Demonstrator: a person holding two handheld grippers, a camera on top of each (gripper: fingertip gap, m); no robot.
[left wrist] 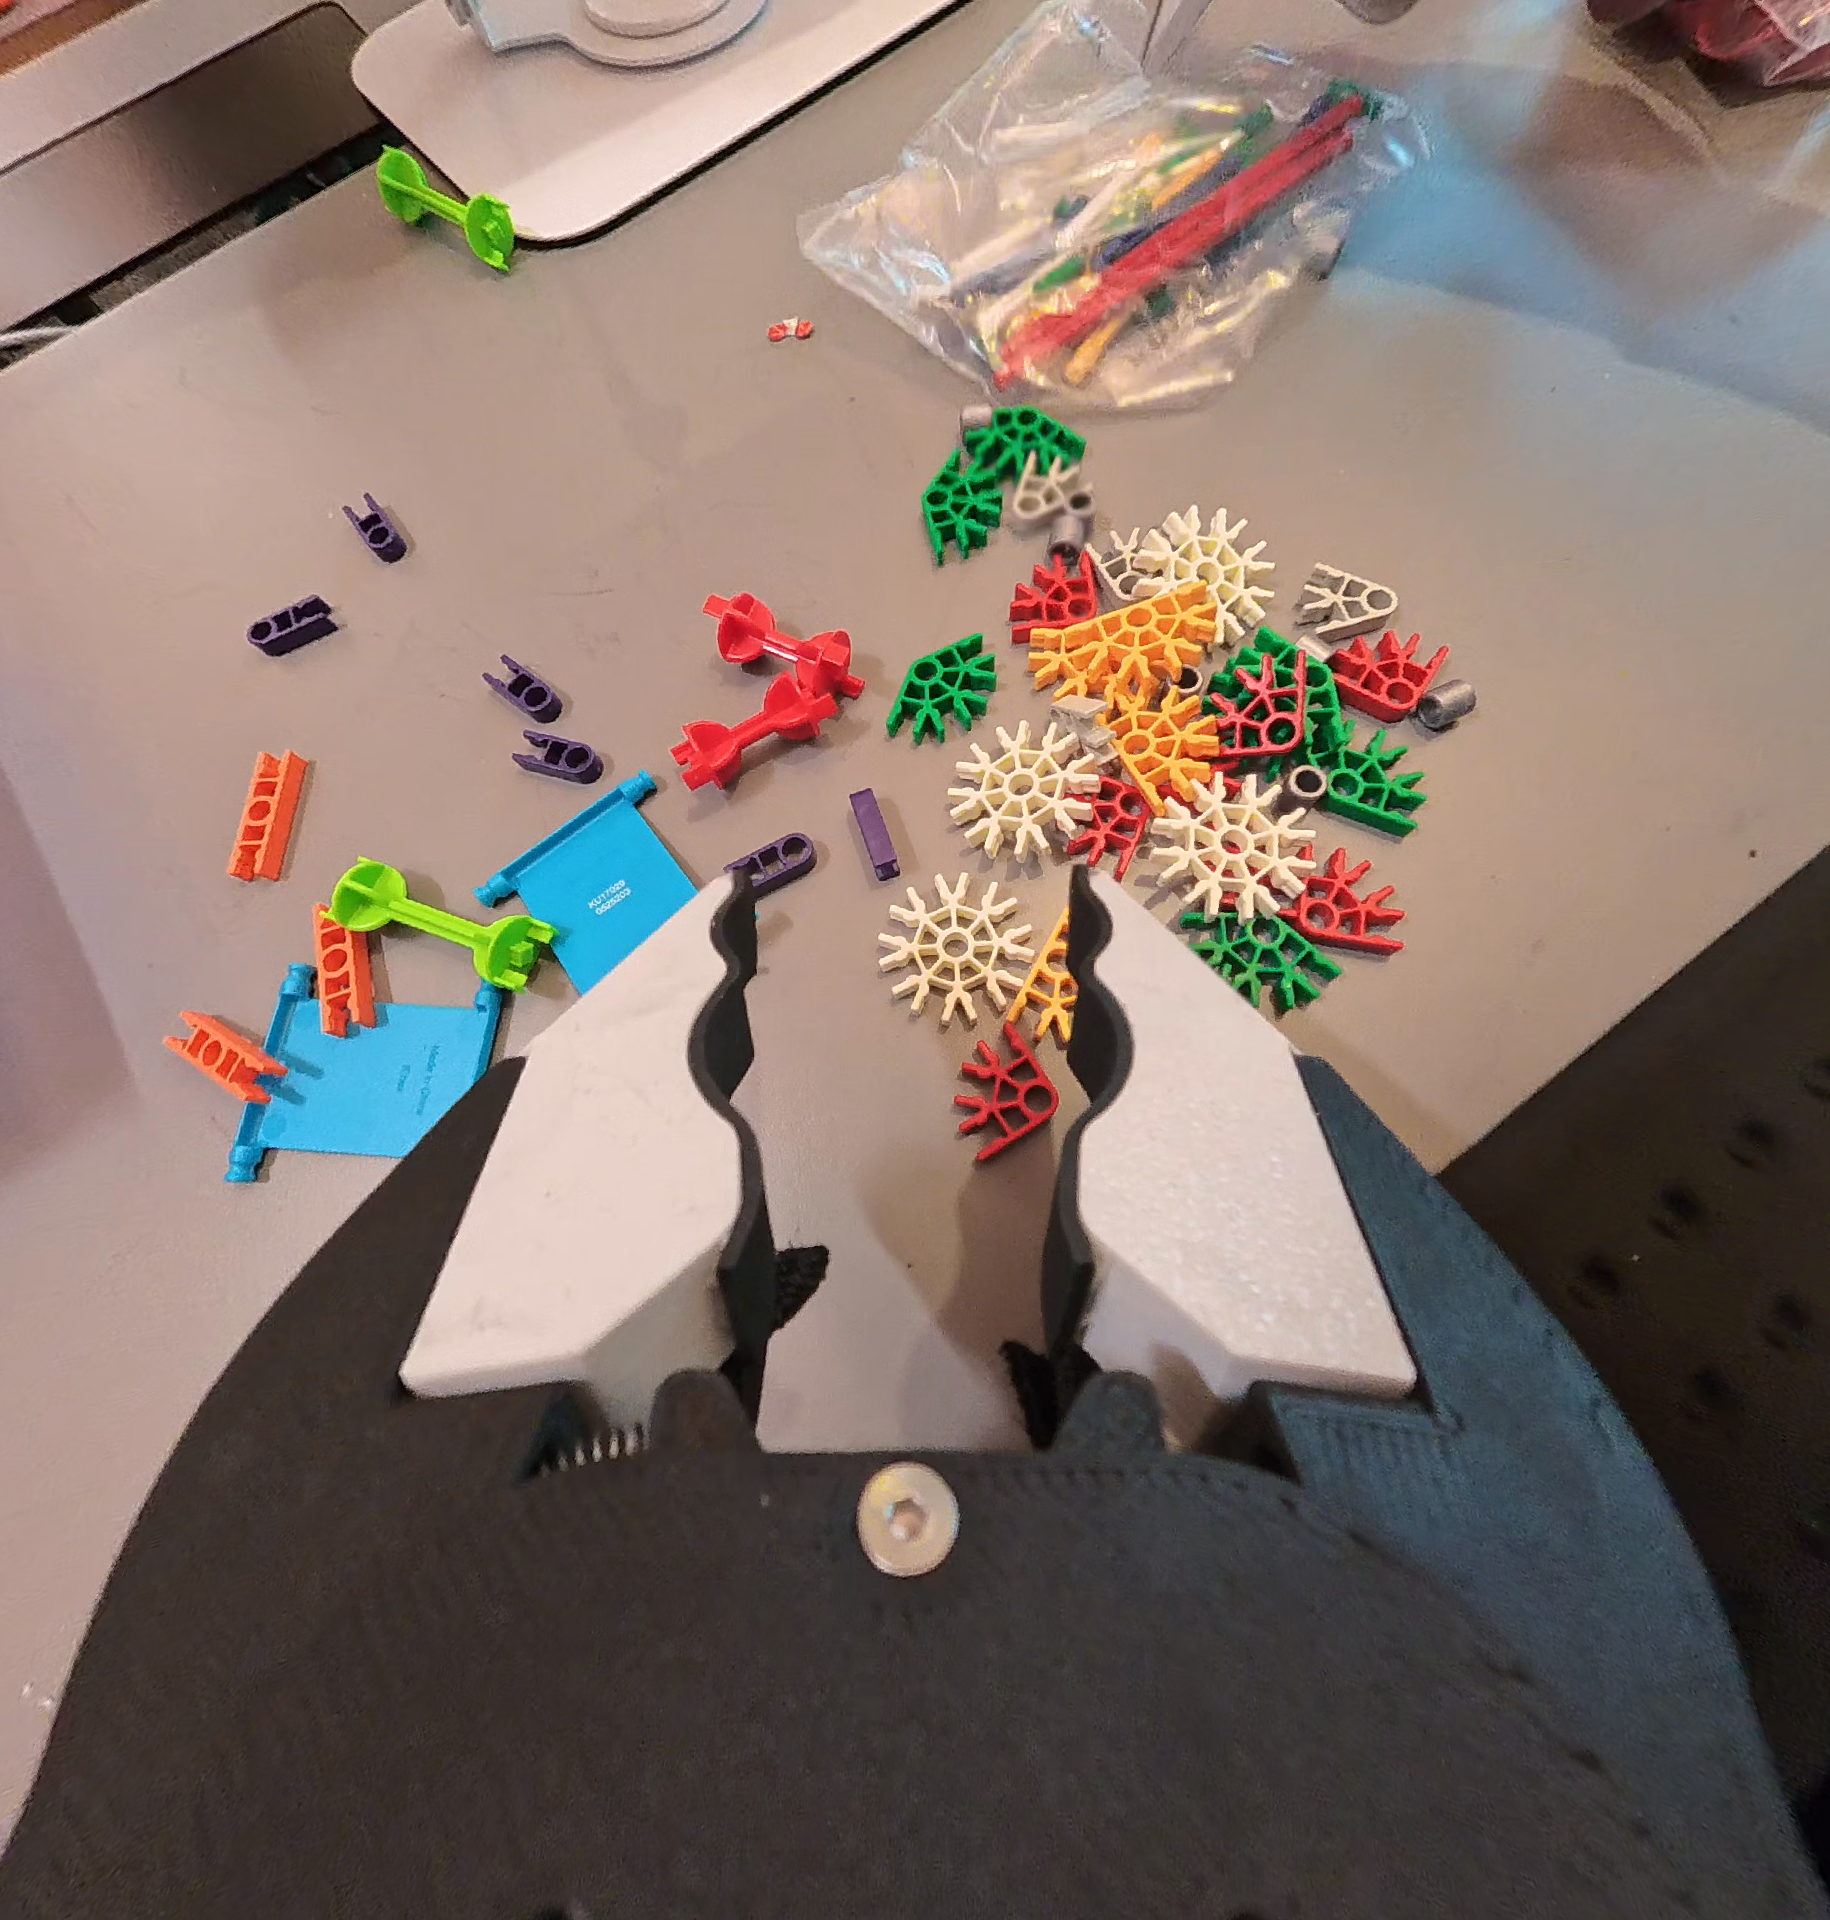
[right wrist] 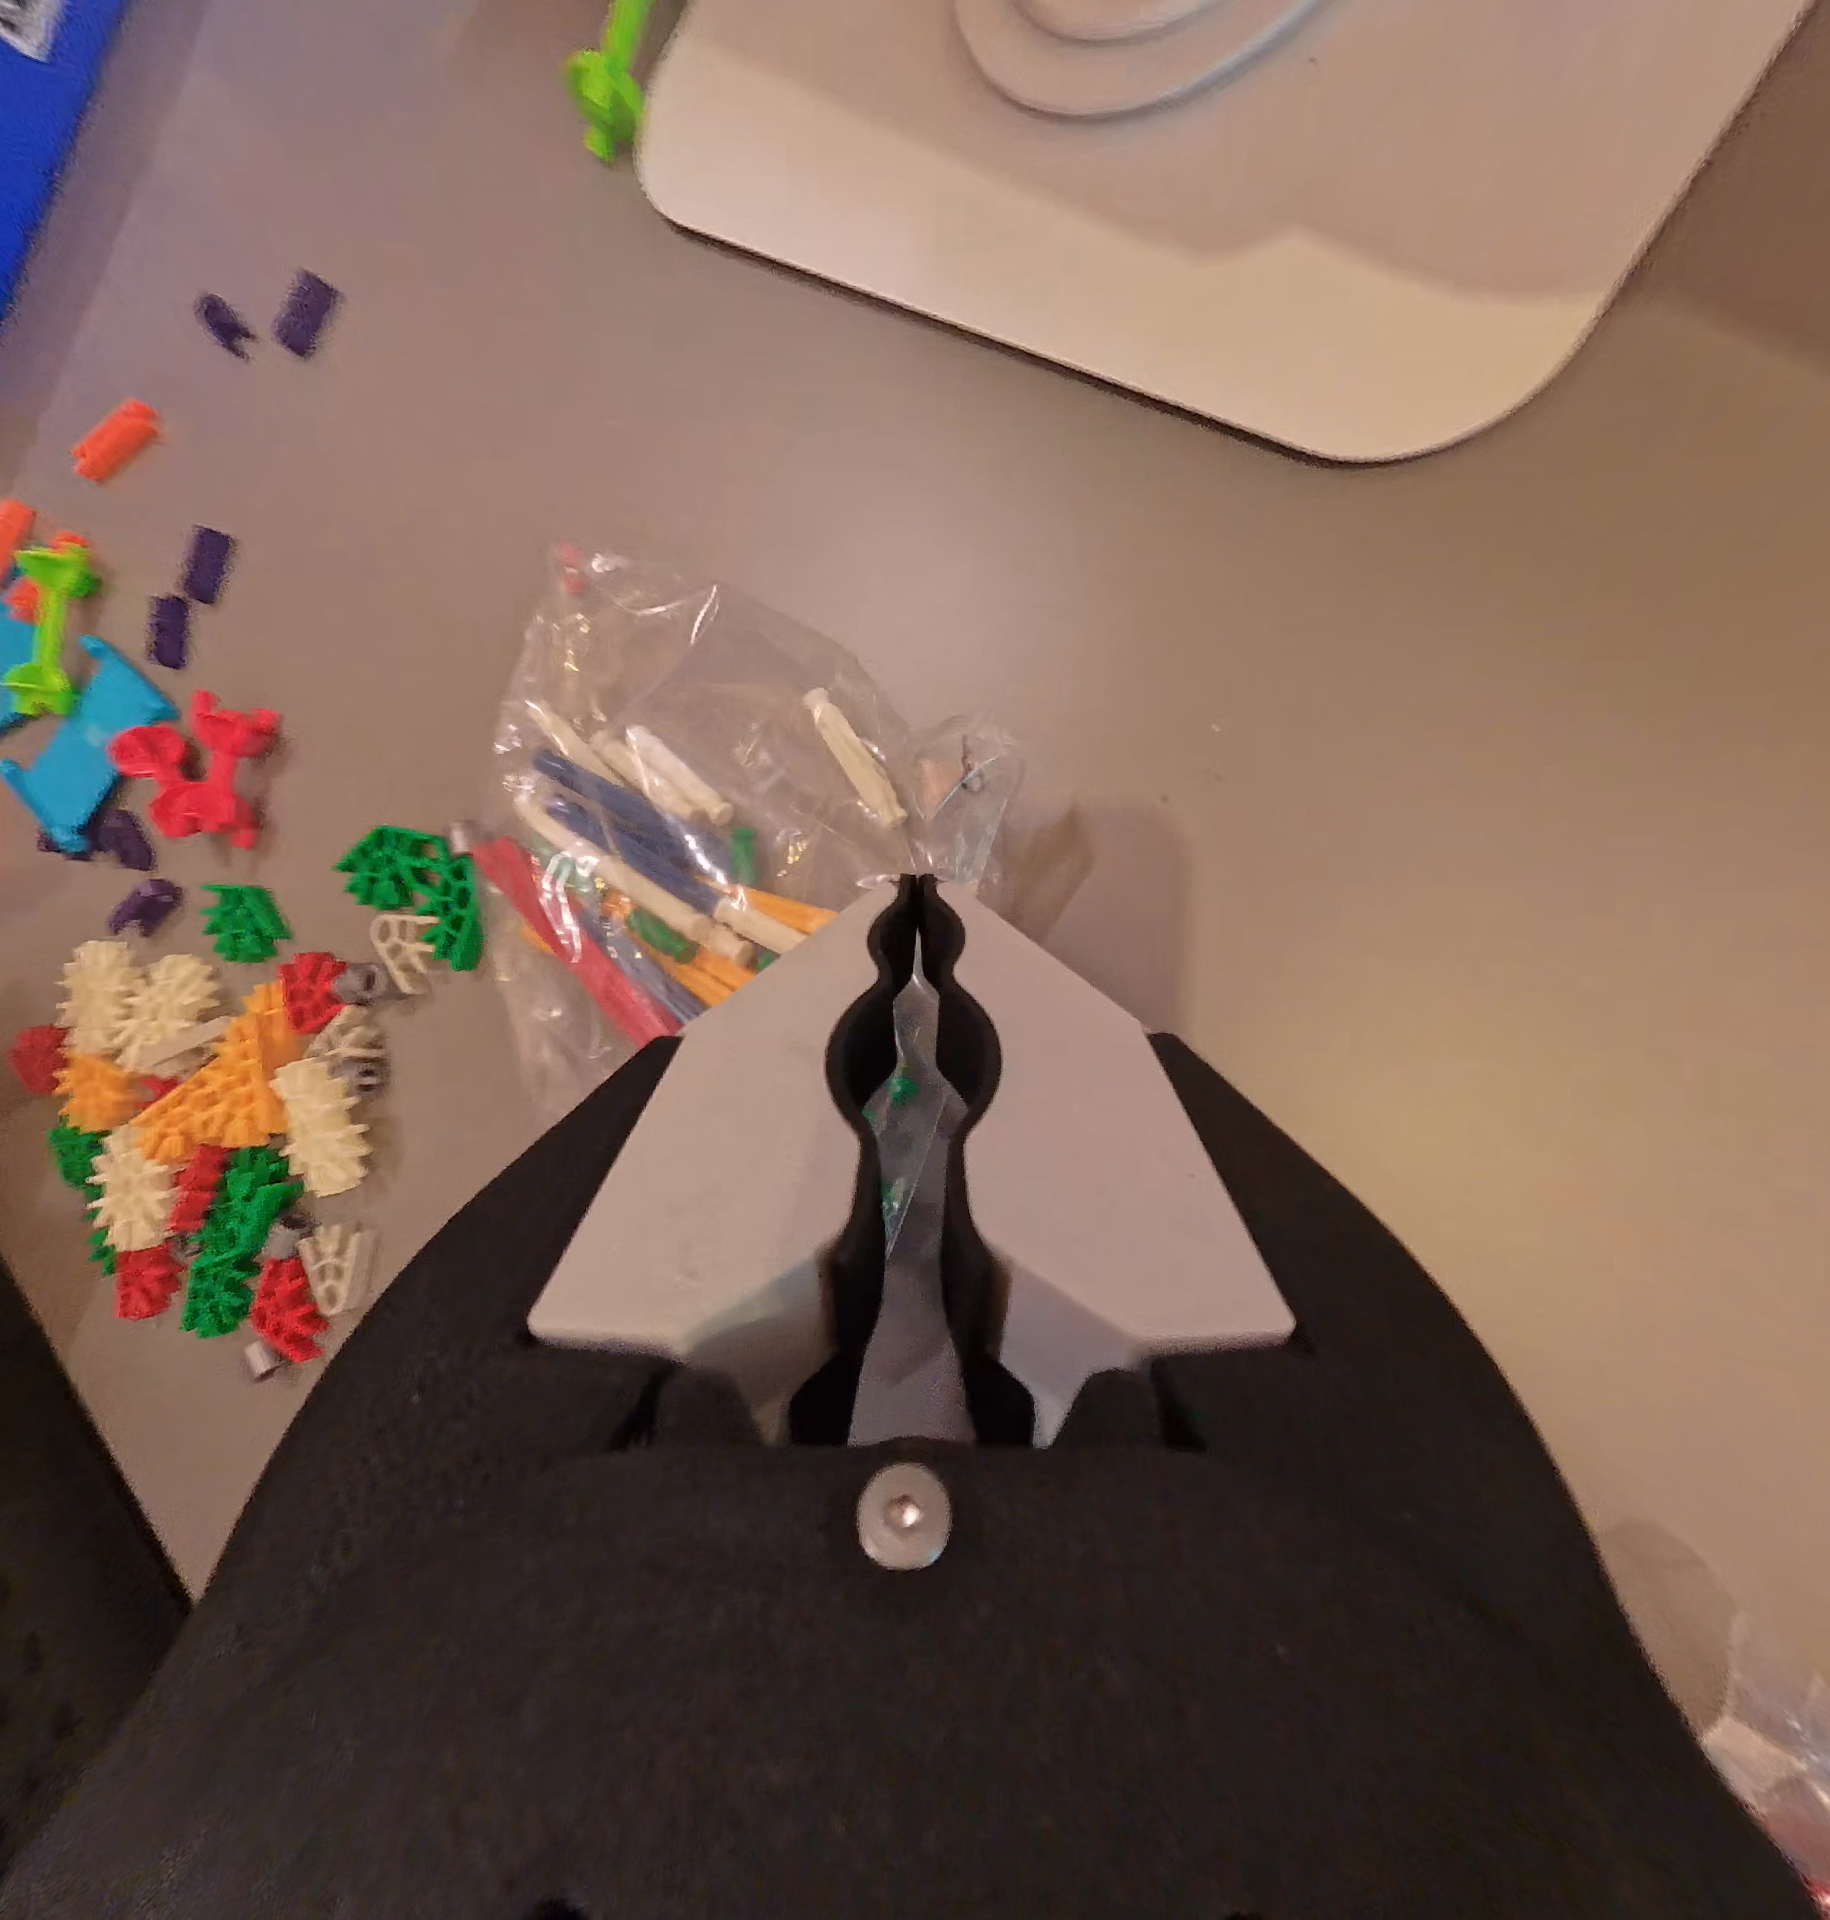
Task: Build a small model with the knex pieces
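Note:
My left gripper (left wrist: 906, 883) is open and empty above the grey table (left wrist: 578, 436). A white snowflake connector (left wrist: 955, 948) lies flat just beyond and between its fingertips, untouched. A yellow connector (left wrist: 1046, 982) and a red connector (left wrist: 1010, 1091) lie by the right finger. My right gripper (right wrist: 913, 881) is shut on the edge of a clear plastic bag (right wrist: 682, 790) of coloured rods. Bag film shows between its pads. The bag also shows in the left wrist view (left wrist: 1119, 229) at the far right.
A pile of connectors (left wrist: 1202, 707) lies right of centre. Blue panels (left wrist: 599, 883), red spools (left wrist: 765, 686), a green spool (left wrist: 433, 920), and purple and orange clips lie to the left. A white stand base (right wrist: 1202, 208) sits at the back. The table edge runs along the right. The left gripper's tips are roughly 30 cm from the right gripper's.

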